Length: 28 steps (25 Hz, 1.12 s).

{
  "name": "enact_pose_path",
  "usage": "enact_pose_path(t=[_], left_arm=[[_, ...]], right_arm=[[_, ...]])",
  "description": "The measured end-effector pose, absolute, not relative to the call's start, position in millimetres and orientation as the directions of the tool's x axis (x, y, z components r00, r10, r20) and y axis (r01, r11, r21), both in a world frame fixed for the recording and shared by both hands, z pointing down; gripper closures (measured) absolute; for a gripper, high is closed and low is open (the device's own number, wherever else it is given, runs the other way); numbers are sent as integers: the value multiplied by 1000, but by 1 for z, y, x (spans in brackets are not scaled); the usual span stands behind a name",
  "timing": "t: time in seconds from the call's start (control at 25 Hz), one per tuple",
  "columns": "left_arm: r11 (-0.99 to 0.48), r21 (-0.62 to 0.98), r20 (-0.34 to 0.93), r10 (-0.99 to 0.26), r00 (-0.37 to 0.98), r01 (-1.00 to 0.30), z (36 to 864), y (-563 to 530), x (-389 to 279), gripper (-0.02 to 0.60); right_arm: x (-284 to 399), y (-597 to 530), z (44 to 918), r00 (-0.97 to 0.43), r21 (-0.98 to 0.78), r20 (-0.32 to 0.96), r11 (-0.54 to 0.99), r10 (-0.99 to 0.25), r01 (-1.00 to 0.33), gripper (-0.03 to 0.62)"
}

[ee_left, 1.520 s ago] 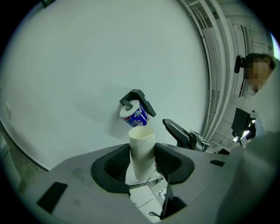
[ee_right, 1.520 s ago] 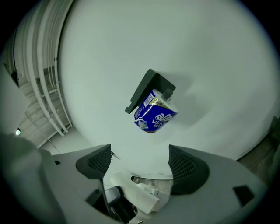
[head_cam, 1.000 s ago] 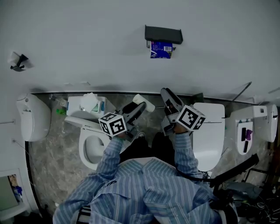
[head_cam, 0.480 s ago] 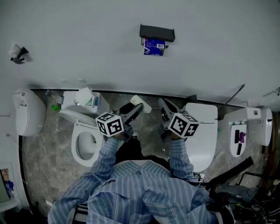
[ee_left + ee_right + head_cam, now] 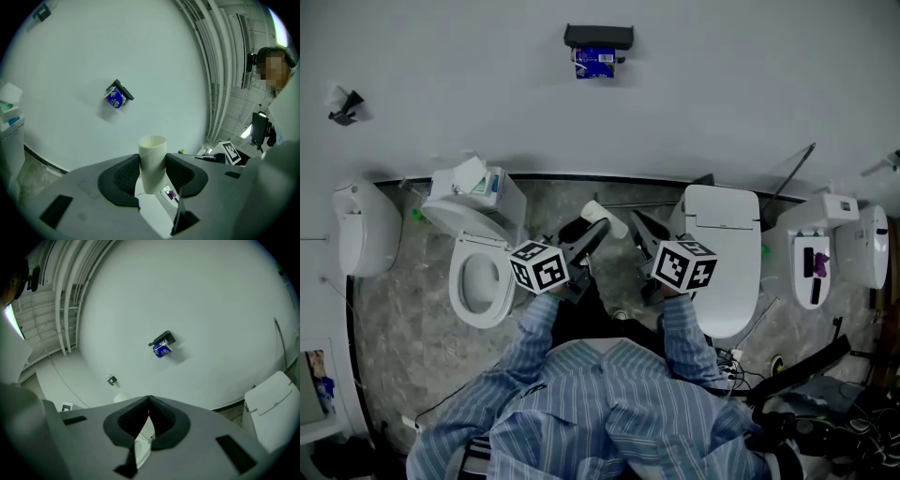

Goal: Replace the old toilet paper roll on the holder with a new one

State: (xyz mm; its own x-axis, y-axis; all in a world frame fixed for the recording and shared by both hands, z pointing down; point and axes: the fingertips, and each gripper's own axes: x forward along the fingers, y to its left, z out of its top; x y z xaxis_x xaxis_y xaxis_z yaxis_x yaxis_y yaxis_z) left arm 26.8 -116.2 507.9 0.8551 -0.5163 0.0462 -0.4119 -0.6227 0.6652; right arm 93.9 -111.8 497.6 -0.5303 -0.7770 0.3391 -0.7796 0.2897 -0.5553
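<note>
The left gripper clamps a cream cardboard tube upright in its fingers, the right gripper is closed on nothing, and the dark wall-mounted holder lies far ahead, well apart, more in line with the left.

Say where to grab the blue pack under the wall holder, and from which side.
Probably grip the blue pack by its lower sides, coming from the front: the dark holder covers its top and the wall backs it.
</note>
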Motion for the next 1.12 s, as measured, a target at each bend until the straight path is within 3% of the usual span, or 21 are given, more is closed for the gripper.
enact_pose_path(t=[0.28,0.56,1.12], left_arm=[[-616,646,82,-530,844,-450,515,-33,37,405],[-592,625,110,-578,808,-509,517,11,6,405],[-629,623,90,-533,841,-465,518,43,-63,407]], right_arm=[[98,-42,511,-558,-562,354,306,-750,-768,588],[67,-4,518,-612,-574,354,351,-707,-739,588],[-3,25,521,-576,-555,385,317,-721,-769,588]])
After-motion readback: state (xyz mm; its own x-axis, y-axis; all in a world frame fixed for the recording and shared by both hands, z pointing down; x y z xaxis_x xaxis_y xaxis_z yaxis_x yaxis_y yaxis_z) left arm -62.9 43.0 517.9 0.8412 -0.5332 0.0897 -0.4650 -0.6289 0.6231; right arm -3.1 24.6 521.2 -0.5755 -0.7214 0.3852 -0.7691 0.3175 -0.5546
